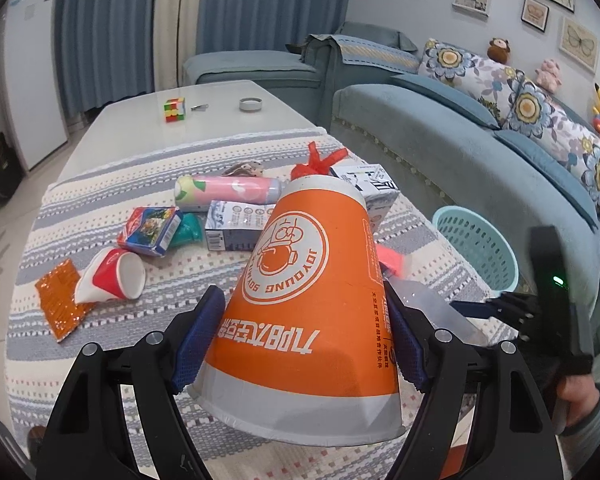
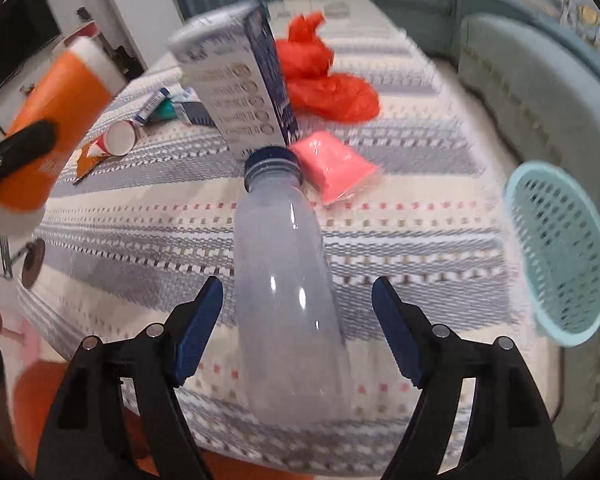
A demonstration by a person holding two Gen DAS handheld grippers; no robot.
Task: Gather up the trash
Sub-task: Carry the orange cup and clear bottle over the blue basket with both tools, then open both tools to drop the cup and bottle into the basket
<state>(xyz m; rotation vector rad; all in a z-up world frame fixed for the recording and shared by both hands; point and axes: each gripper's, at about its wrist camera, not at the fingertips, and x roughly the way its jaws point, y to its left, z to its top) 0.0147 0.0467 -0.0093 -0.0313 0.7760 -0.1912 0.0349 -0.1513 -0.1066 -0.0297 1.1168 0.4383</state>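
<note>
My left gripper (image 1: pixel 300 308) is shut on a large orange and white paper cup (image 1: pixel 304 296), held upside down above the striped cloth; the cup also shows in the right wrist view (image 2: pixel 56 120). My right gripper (image 2: pixel 298 292) is open, its blue pads either side of a cloudy plastic bottle (image 2: pixel 284 280) with a dark blue cap that lies on the cloth, not touching it. A teal mesh basket (image 2: pixel 560 248) stands right of the table, also in the left wrist view (image 1: pixel 476 248).
On the cloth lie a milk carton (image 2: pixel 240 92), a red plastic bag (image 2: pixel 324 80), a pink packet (image 2: pixel 336 168), a small red-and-white cup (image 1: pixel 112 276), an orange wrapper (image 1: pixel 60 300), a pink can (image 1: pixel 228 190) and a small box (image 1: pixel 150 230). A blue sofa (image 1: pixel 480 152) runs along the right.
</note>
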